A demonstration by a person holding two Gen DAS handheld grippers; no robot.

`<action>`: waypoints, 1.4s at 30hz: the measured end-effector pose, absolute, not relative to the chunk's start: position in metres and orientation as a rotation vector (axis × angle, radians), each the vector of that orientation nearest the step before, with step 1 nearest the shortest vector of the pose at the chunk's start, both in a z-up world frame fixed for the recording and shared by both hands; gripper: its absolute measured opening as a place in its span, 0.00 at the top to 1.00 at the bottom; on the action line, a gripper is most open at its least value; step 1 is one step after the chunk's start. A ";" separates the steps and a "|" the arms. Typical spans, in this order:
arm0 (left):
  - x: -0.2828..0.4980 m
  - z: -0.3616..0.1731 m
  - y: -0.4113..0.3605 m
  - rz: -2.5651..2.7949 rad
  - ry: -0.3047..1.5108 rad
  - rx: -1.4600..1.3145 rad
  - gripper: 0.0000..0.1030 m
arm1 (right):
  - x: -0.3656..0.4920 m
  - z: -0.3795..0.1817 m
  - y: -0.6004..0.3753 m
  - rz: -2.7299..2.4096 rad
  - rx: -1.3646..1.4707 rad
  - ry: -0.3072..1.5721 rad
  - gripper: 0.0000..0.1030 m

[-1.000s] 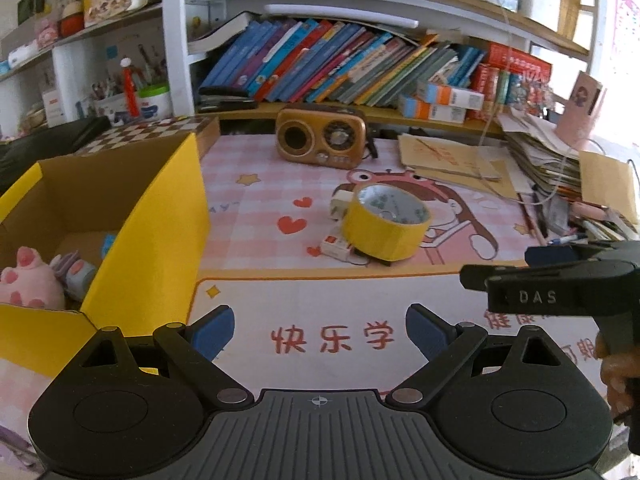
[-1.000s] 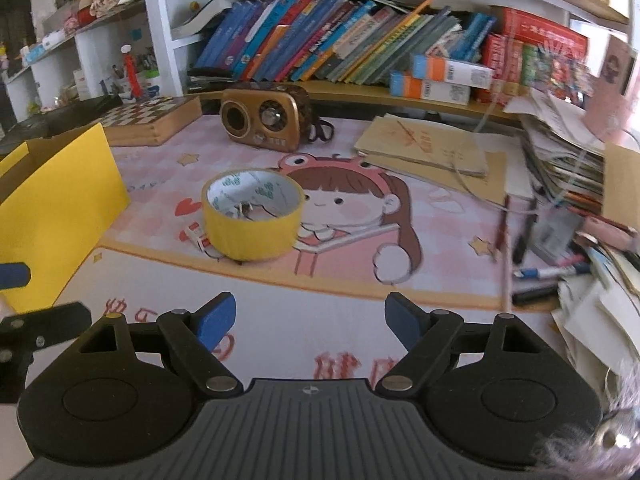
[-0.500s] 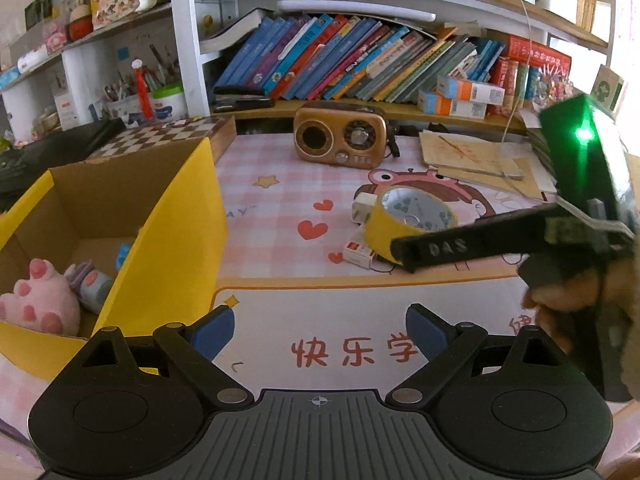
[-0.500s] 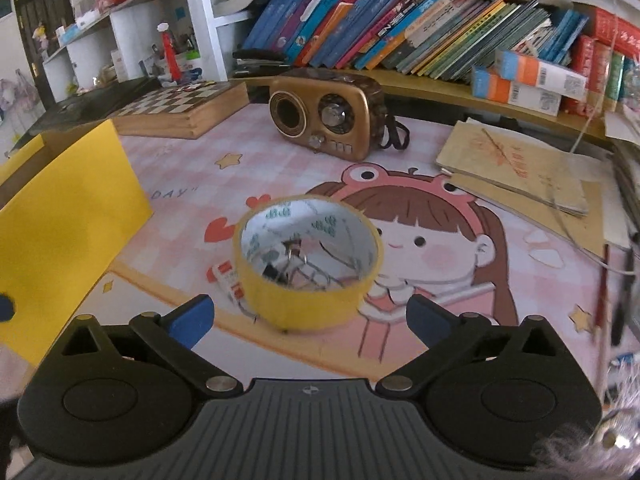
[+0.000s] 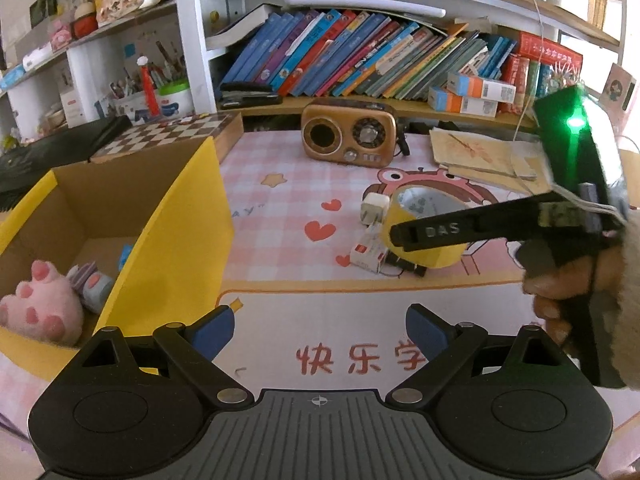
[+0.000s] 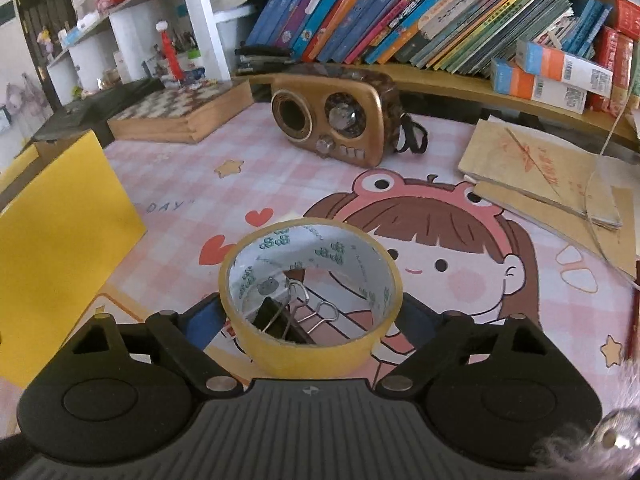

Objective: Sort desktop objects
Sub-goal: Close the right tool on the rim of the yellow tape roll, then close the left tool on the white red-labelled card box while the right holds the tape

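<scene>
A yellow tape roll (image 6: 316, 356) lies flat on the pink cartoon desk mat (image 6: 180, 184), with black binder clips (image 6: 288, 320) inside its ring. My right gripper (image 6: 310, 318) straddles the roll. Its jaws are closing, and both blue pads meet the roll's sides. In the left wrist view one black finger (image 5: 440, 230) of it crosses in front of the tape roll (image 5: 438, 260), held by a hand (image 5: 560, 292). My left gripper (image 5: 320, 324) hovers open over the mat with nothing between its pads.
An open yellow cardboard box (image 5: 180, 240) at the left holds a pink plush (image 5: 40, 308) and small toys. A white plug (image 5: 374, 208) and a small red-and-white box (image 5: 368, 252) lie beside the roll. Behind are a gold radio (image 6: 332, 120), a chessboard box (image 6: 180, 112) and notebooks (image 6: 540, 172).
My right gripper moved forward and down until the tape roll came between its pads, and its jaws widened, then narrowed onto the roll. The left gripper stayed nearly still.
</scene>
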State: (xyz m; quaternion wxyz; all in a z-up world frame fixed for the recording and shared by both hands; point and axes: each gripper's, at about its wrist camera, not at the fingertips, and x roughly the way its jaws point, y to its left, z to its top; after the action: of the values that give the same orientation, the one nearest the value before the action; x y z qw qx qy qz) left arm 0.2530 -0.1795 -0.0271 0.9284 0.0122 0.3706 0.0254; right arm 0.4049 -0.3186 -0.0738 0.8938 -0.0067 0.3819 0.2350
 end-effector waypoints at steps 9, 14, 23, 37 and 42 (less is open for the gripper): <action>0.287 -0.040 -0.195 -0.016 0.757 0.020 0.08 | 0.383 -0.047 -0.365 0.412 0.051 0.708 0.13; 0.314 -0.053 -0.204 -0.052 0.757 0.022 0.20 | 0.368 -0.040 -0.393 0.334 0.062 0.686 0.13; 0.353 -0.079 -0.207 -0.039 0.814 0.050 0.56 | 0.343 -0.036 -0.422 0.276 0.083 0.696 0.13; 0.378 -0.086 -0.199 -0.069 0.809 0.078 0.57 | 0.335 -0.036 -0.434 0.263 0.099 0.708 0.13; 0.374 -0.091 -0.189 -0.068 0.821 0.056 0.58 | 0.333 -0.037 -0.434 0.263 0.103 0.714 0.13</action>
State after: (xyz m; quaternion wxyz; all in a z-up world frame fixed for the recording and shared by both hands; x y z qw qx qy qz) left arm 0.3736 -0.1890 -0.0909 0.9160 0.0271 0.3989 -0.0329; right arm 0.3330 -0.4343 -0.0369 0.9272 0.0503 0.3483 0.1284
